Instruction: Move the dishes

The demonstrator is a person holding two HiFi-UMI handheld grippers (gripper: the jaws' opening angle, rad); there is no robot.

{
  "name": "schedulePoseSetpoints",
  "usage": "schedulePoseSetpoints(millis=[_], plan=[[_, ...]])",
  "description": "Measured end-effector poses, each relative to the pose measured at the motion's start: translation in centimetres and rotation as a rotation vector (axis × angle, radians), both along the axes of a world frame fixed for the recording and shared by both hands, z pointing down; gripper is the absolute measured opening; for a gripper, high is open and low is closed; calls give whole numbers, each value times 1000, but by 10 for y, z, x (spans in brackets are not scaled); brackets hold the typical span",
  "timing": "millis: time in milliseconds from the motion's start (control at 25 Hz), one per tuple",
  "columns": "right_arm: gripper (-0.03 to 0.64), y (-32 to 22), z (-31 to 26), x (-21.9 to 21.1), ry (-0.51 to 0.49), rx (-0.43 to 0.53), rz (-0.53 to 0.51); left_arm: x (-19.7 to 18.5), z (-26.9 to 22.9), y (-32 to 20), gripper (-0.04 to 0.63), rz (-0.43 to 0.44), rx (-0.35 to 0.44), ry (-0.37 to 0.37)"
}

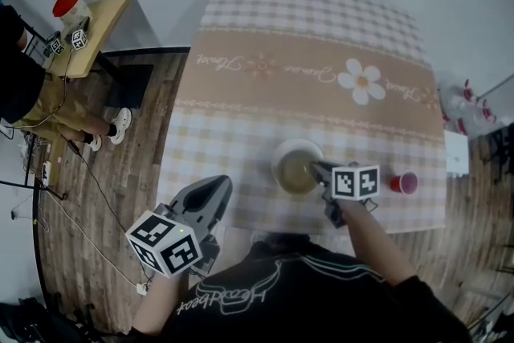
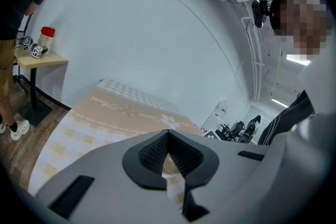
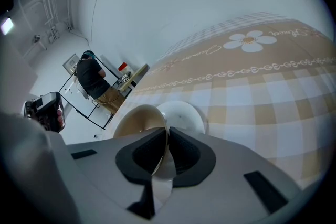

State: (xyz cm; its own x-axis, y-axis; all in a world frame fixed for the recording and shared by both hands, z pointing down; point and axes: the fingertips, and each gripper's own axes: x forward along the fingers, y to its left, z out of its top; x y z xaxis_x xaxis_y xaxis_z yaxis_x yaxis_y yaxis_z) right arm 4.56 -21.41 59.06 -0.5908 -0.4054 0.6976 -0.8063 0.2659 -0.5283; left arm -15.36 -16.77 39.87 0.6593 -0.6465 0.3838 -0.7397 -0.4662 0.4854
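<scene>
My right gripper [image 1: 317, 169] has its fingers clamped on the rim of the bowl [image 1: 293, 173]. It's a round cream bowl, tan inside, sitting near the front edge of the checked counter [image 1: 305, 92], left of a red cup [image 1: 404, 183]. The left gripper [image 1: 217, 185] hangs by the near-left corner with its fingers pinched together on nothing.

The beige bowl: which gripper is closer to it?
Right. The right gripper pinches the rim of the beige bowl; the left gripper hangs well off to the bowl's left, shut and not touching it.
</scene>
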Motion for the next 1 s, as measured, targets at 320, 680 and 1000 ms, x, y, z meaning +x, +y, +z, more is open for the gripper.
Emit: schedulePoseSetpoints(millis=[320, 680, 1000], plan=[[29, 3, -19, 13, -16, 37, 40, 20, 2, -8, -5, 64, 8, 9], [29, 4, -59, 54, -28, 125, 128, 71, 1, -21, -5, 177, 9, 28], [29, 13, -79, 110, -6, 174, 249, 122, 1, -30, -5, 288, 13, 43]])
